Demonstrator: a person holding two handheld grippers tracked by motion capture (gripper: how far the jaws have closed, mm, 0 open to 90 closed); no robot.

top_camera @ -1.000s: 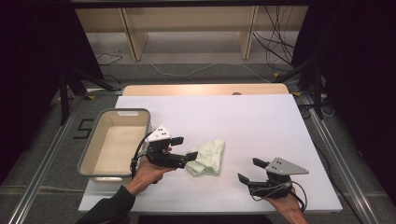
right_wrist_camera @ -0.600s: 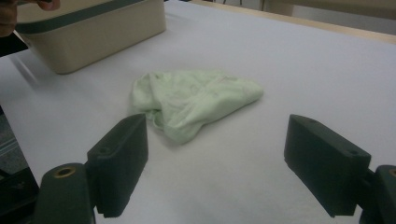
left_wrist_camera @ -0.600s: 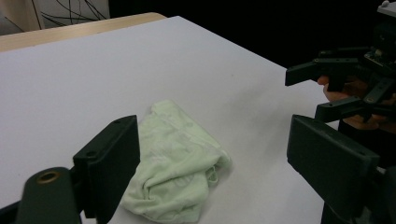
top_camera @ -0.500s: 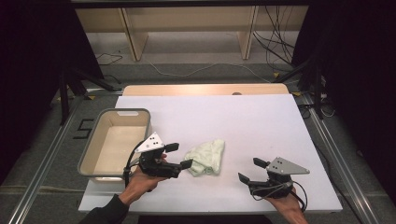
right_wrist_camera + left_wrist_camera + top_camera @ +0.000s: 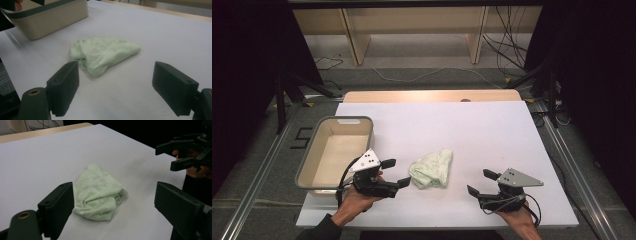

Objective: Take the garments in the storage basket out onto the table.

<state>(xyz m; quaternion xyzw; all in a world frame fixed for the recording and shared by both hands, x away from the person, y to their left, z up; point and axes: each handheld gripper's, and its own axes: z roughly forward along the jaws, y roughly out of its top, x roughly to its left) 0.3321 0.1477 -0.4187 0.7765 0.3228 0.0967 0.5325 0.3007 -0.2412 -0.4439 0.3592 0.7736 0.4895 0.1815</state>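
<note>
Sitting at the left edge of the white worktop [image 5: 492, 130]: a beige rectangular bin [image 5: 314, 162] with a grey rim, long side running away from the person, its pale floor showing bare. Appearing again in the right gripper view at the upper left [image 5: 52, 20], its near corner well apart from the cloth.

Lying crumpled near the middle of the worktop's front half: a pale green cloth [image 5: 432, 168], bunched into a loose heap, touching neither gripper. Lying just beyond the jaws in the left gripper view [image 5: 98, 192], folds gathered toward its right end; lying ahead of the jaws in the right gripper view [image 5: 102, 52], apart from both.

Being held low over the worktop between bin and cloth: the left gripper [image 5: 393, 172], jaws spread wide and pointing toward the cloth, holding nothing, a hand [image 5: 357, 200] wrapping its body. Being held near the front right of the worktop: the right gripper [image 5: 482, 182], jaws likewise spread wide and holding nothing, pointing left toward the cloth, a grey three-cornered plate on top.

Resting under the white sheet: a light wooden board [image 5: 432, 95], showing along the far edge. Lying beyond on a grey floor [image 5: 422, 75]: loose cables, with light wooden shelving legs and dark curtains at both sides.
</note>
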